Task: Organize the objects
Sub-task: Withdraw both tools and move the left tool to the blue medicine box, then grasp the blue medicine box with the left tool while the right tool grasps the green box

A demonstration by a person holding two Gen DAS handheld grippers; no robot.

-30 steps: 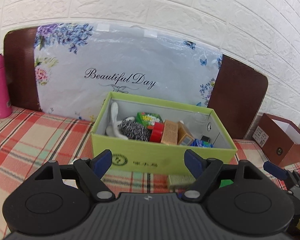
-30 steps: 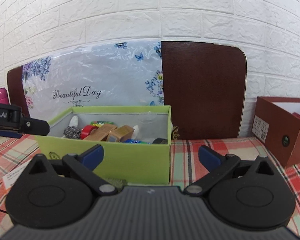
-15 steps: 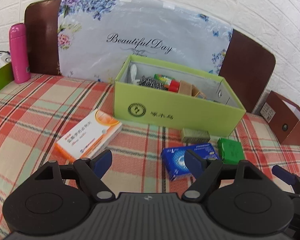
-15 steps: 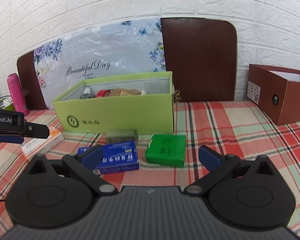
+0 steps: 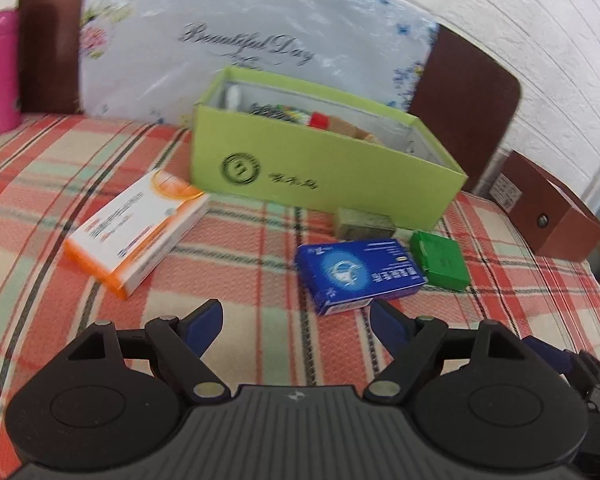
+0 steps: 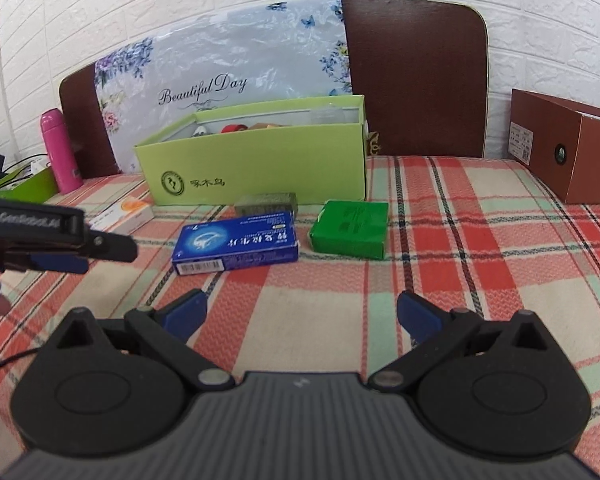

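The lime-green box (image 6: 260,168) stands at the back of the plaid cloth (image 6: 460,280); just before it lie the blue carton (image 6: 236,244), green packet (image 6: 350,228) and orange-white carton (image 5: 136,232). Left gripper (image 5: 296,320) and right gripper (image 6: 300,312) hover spread, empty, all items ahead of their tips

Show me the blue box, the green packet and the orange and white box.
blue box (image 6: 236,243): right wrist view, top face.
green packet (image 6: 350,227): right wrist view, top face.
orange and white box (image 5: 138,226): left wrist view, top face.
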